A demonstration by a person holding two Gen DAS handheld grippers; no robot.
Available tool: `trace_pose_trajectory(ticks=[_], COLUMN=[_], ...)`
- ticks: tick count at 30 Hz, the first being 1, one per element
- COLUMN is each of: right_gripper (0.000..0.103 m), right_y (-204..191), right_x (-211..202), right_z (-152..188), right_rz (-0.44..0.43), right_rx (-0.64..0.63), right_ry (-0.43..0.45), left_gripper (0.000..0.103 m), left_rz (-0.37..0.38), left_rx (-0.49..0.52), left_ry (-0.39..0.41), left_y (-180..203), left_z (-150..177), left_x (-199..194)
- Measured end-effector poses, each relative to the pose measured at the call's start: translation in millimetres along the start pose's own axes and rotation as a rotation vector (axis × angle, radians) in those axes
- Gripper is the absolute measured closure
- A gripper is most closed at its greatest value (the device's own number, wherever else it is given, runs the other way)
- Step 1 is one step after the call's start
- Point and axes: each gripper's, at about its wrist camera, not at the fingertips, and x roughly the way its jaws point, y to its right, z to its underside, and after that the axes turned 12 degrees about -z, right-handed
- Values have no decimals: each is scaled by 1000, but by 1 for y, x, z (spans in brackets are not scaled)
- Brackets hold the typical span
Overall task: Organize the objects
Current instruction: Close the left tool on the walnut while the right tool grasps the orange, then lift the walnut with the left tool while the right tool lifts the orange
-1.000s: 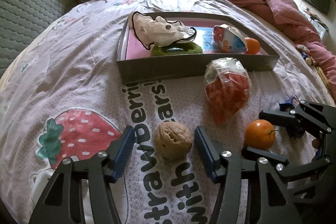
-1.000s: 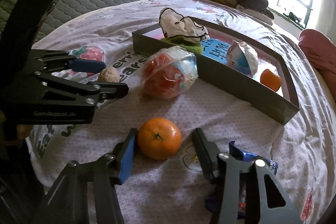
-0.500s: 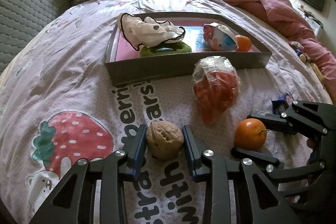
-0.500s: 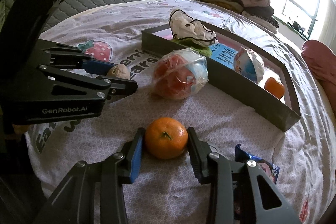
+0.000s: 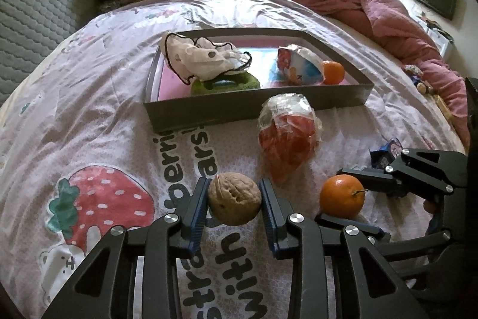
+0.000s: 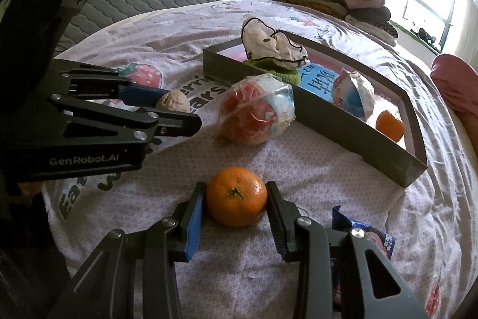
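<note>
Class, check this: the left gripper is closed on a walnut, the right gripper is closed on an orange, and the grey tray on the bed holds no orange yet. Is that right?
Not quite. The grey tray already holds an orange at its right end, beside a snack packet; the left wrist view shows it. The left gripper on the walnut and the right gripper on its orange are correct.

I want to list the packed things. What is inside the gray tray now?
Inside the gray tray: a white cloth on a green ring, a snack packet, one orange. The cloth hides whatever lies beneath it.

Both tools are low and side by side, left tool (image 5: 234,204) and right tool (image 6: 236,201) each clamped on something.
</note>
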Motion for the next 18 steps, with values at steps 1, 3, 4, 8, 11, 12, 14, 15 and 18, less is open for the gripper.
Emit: trace_pose_trajectory(ticks=[1,3,4,8,11,12,14,15,18], right_gripper=[64,64,64,64,64,64,64,64,64], right_y=[0,0,1,3,4,4,5,6,8], right_x=[0,-2,-3,-6,-11,-13,-16,-18,-23], right_z=[0,-1,-1,-2,-4,-4,-5,-5,-7], right_rz=[0,-3,-7,-11,-15,-14,-14,-13,-9], right_rx=[0,1,6,18,21,21,22,23,30], right_ry=[2,5,8,16,30,36,43,47,64], left_gripper=[69,69,69,69,69,69,69,69,69], left_rz=[0,-11,-21,-24,-35,-34,-32,-32,-33], left_rx=[1,11,19,22,24,21,13,13,9], left_ry=[3,18,30,52,66,67,72,74,85], left_y=[0,2,3,4,5,5,5,5,8], left_z=[0,-1,-1,-3,-4,-5,-6,-6,-8], left_x=[-1,-4,-6,-12,-15,-15,-17,-18,-22])
